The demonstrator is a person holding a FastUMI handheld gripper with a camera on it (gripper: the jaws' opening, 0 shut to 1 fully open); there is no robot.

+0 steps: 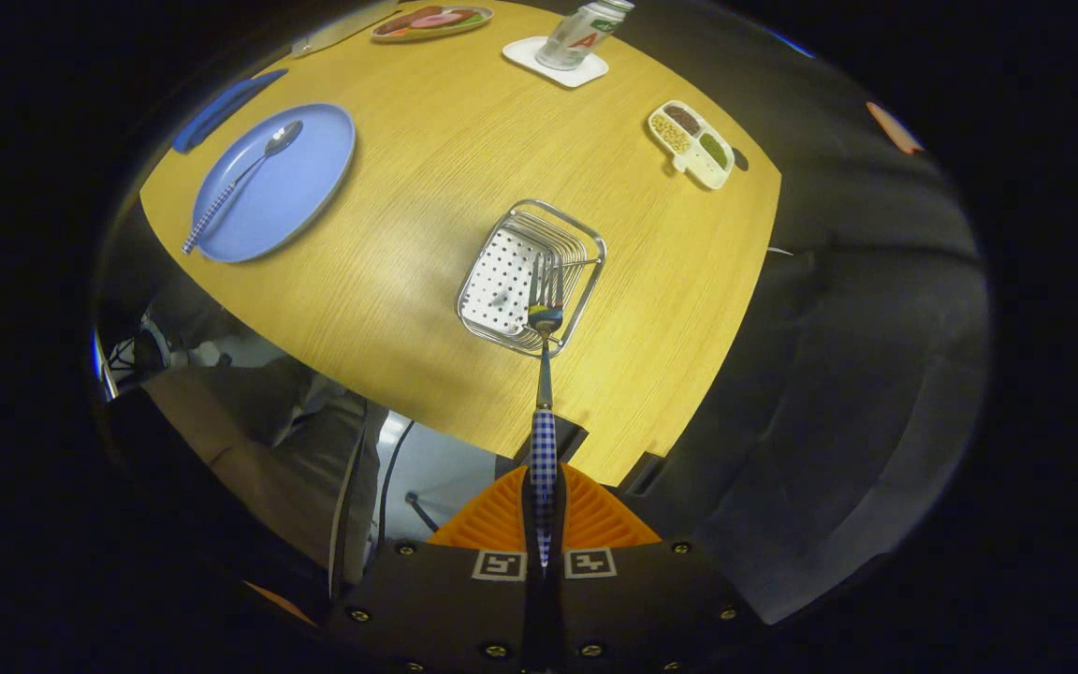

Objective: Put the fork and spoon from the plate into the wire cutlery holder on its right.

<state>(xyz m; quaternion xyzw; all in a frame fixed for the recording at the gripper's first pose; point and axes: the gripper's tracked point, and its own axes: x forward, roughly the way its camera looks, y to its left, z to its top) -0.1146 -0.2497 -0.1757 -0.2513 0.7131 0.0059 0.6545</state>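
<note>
Checked blue and white is the handle of the metal fork (544,393), and the tongs (544,524) are closed tight on that handle, one finger pressing each side. The fork sticks straight out ahead of the fingers, up in the air. Its prongs show over the near side of the silver wire cutlery holder (531,278). If the prongs touch the holder, that cannot be told.

The wire holder stands on the round, yellow wooden table (427,168), just ahead of the fork tip. It has a white floor with small black dots.

Off to the left of the holder, well apart from it, lies the round blue plate (310,187). On the plate rests the metal spoon with a blue and white checked handle (240,180). Its bowl points away and its handle end reaches over the near rim of the plate. Just beyond the plate lies a long dark blue thing (224,109), too blurred to name.

To the right, beyond the holder, sits a small white tray with three little boxes of food (691,143).

At the far side of the table stands a silver can on a white square mat (584,34). Left of it is an oval dish with pink and green food (431,20).
</note>
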